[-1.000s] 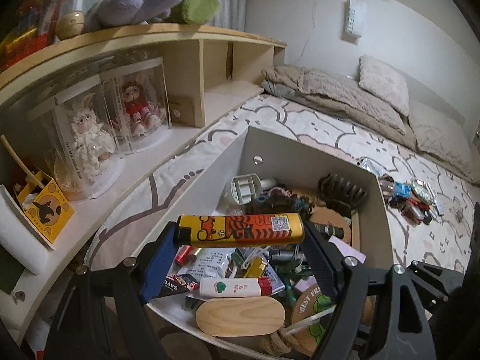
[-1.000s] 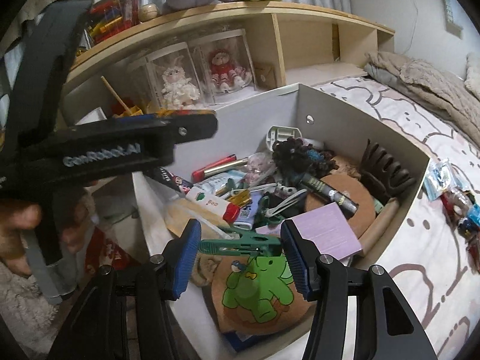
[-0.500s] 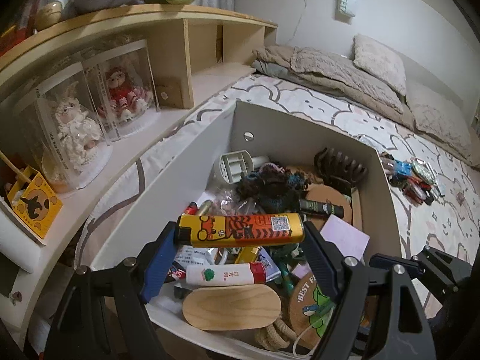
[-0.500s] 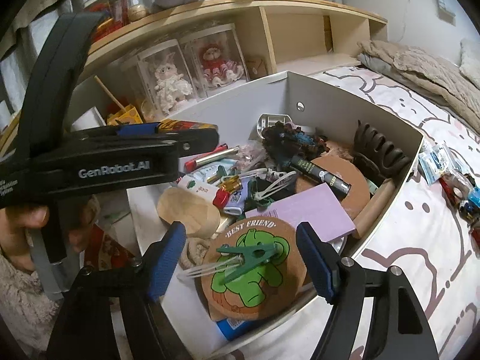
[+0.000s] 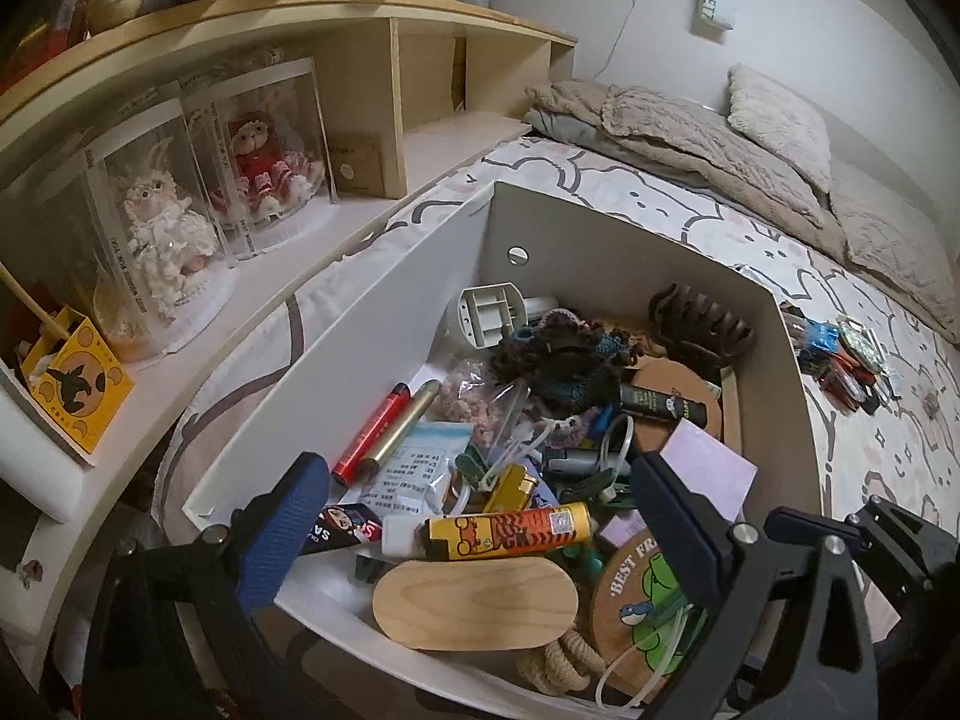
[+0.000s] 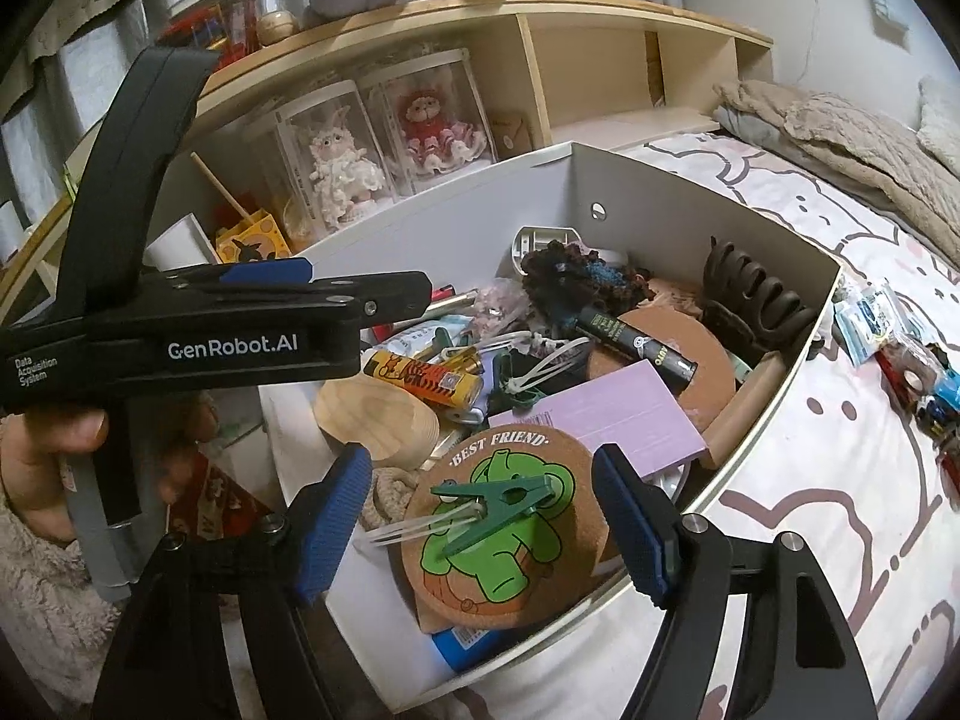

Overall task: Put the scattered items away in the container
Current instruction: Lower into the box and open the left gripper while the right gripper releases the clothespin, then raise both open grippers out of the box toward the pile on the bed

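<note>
The white open box on the bed is full of small things. A yellow tiger-print lighter lies loose in it, on top of the clutter. My left gripper hangs over the lighter with its jaws opening wide and its pads clear of it. In the right wrist view a green clothespin lies on a cork "BEST FRIEND" coaster at the near corner of the box. My right gripper stands open above the clothespin without touching it. The lighter shows there too.
Several small packets and trinkets lie scattered on the patterned bedsheet right of the box, also seen as a pile. A wooden shelf with doll cases runs along the left. Blankets are piled at the far end. A hand holds the left gripper's body.
The left gripper let go of the lighter, which dropped into the box, and its jaws spread wider. The right gripper released the green clothespin onto the coaster and opened.
</note>
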A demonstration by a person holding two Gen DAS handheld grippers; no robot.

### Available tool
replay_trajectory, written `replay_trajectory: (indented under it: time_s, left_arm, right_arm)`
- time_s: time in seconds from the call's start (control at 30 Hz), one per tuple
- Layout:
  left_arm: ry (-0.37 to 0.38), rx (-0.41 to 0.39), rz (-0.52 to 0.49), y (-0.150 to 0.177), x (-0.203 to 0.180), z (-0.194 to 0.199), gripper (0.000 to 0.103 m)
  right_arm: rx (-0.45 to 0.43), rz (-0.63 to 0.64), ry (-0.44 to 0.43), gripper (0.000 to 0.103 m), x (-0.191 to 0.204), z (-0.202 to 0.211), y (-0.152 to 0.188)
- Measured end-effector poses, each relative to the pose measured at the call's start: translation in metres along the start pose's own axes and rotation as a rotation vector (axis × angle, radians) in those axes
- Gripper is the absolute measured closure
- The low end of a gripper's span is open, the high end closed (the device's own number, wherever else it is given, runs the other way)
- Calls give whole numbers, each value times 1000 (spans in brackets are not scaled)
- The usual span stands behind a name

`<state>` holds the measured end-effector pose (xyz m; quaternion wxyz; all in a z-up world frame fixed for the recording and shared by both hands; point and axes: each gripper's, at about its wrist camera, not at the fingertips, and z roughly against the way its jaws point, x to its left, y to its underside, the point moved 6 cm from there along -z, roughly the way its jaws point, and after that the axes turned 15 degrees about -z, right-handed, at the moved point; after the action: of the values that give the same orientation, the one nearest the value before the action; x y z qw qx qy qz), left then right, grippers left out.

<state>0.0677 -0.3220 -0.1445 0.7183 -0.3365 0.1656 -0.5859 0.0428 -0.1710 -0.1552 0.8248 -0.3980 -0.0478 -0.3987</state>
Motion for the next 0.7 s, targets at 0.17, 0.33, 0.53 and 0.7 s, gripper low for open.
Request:
replay_trajectory:
  time_s: [0.17, 0.33, 0.53, 0.7]
  left_arm:
    - [-2, -5, -3, 1, 0, 4, 2]
    - [-6, -13, -1, 1, -1, 11, 2]
    - [-13, -29, 4, 1, 0, 23, 2]
    - [-17, -47, 3, 0, 1, 34, 2]
  right_arm:
    - [-5, 2, 0, 27, -1, 2, -1]
    - [-18, 0, 6, 27, 1, 8, -3]
    - [-49, 3, 28, 27, 1, 18, -10]
    - [-74, -2, 43, 27, -2, 27, -18]
